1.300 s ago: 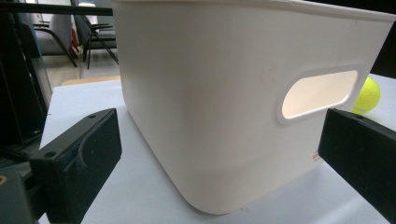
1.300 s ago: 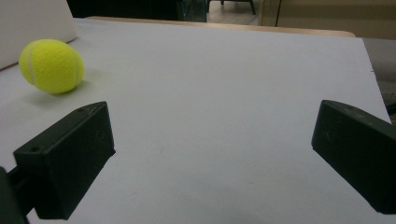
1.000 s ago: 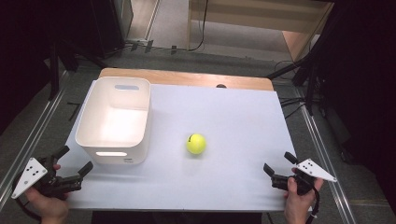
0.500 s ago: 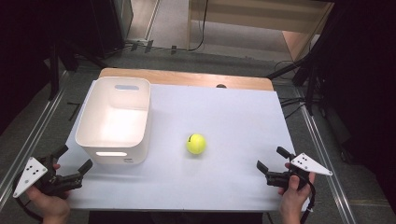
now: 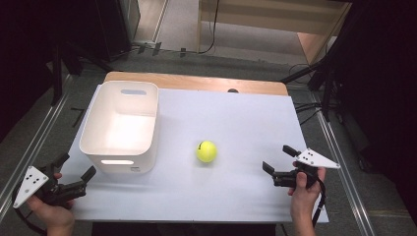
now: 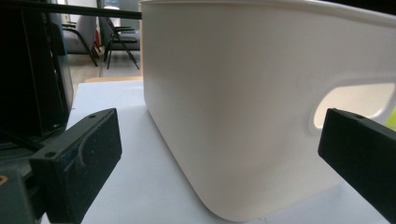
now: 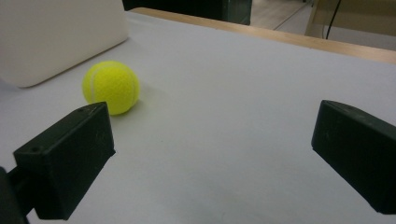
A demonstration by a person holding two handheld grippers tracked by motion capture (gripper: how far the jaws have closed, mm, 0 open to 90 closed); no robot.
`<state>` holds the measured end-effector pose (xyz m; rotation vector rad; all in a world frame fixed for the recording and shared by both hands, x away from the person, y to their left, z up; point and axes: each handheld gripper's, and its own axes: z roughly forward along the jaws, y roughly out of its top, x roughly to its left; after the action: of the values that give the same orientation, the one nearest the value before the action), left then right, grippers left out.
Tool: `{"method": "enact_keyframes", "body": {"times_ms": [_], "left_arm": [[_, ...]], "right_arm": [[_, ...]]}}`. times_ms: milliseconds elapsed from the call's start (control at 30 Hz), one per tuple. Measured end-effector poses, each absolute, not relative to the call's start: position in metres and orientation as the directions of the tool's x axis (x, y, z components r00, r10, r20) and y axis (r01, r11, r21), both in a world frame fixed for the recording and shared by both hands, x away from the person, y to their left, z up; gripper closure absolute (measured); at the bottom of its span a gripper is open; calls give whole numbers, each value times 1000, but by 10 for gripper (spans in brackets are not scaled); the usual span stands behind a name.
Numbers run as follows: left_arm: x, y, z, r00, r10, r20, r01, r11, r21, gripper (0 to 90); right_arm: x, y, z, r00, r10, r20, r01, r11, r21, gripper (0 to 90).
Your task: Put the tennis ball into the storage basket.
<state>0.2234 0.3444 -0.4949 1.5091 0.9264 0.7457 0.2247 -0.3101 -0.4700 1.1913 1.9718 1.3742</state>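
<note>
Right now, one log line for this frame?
right hand-held gripper: open, empty, aimed toward ball, apart | left hand-held gripper: open, near bin corner | ball: on table, beside bin

Open tabletop [image 5: 236, 123] between right tool [image 5: 279, 161] and ball [image 5: 206, 151]; bin [image 5: 121, 129] blocks left tool [image 5: 74, 169].

The bin [image 5: 120, 128] stood on the table's [image 5: 236, 113] left half. The ball [image 5: 206, 151] lay right of it, near centre. The left gripper [image 5: 74, 173] was before the bin, the right gripper [image 5: 278, 158] right of the ball.
</note>
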Motion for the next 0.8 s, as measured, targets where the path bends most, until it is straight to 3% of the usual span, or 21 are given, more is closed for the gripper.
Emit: {"method": "enact_keyframes", "body": {"times_ms": [500,800], "left_arm": [[228,340,-494,510,860,-23,165,-72,984,0],[228,335,-494,527,850,14,166,-119,979,0]], "right_arm": [[251,-286,-456,-611,782,122,429,198,881,0],[273,-258,-445,-662,747,67,422,298,856,0]]}}
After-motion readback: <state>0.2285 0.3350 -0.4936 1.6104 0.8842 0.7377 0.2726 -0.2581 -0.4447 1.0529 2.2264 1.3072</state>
